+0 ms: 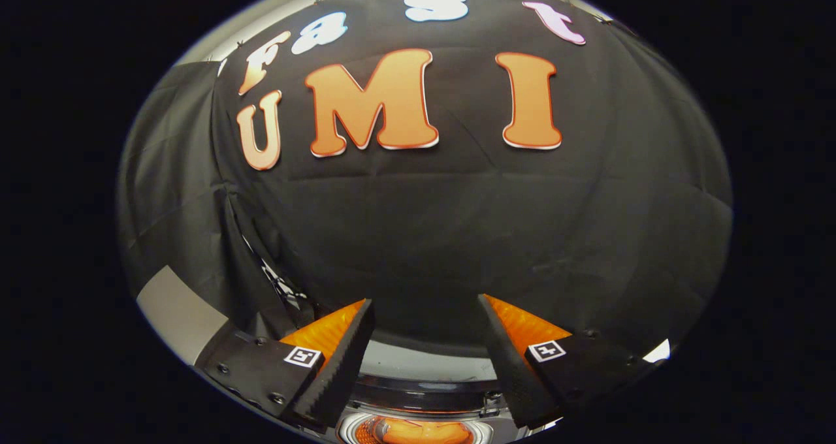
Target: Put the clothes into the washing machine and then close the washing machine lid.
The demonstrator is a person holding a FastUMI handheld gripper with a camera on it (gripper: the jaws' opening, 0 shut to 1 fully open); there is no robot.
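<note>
Gripper view.

Gripper (424,313): two fingers, spread wide apart, nothing held between them. Left fingertip (356,330) and right fingertip (496,326) well separated, ribbed inner faces turned toward each other. One small square black-and-white marker on each finger mount, left (304,356) and right (546,350). Pointed at the wall rather than down at the machine.

Booth wall (457,235): black cloth, creased in faint horizontal and vertical fold lines, far beyond the fingers, taking up most of the scene. Second cloth panel (176,202) on the left, hanging at an angle to the main one, with a seam and loose folds where the two meet.

Washing machine (424,375): low and near, between and just under the fingers. Pale curved band at the far side, then a dark glossy rim nearer. Round opening (418,429) nearest, ringed in white or silver. Lid position not clear from this angle.

Clothes (418,431): orange mass visible inside the round opening, directly below the gap between the fingers. Shape and fabric too cropped to tell further; possibly garment, possibly a reflection, cannot say which.

Pale grey flat surface (176,313): near left, beside the left finger mount, below the side cloth panel. Identity unclear.

Small bright patch (658,351): near right, just beyond the right finger mount. Too small to identify.
</note>
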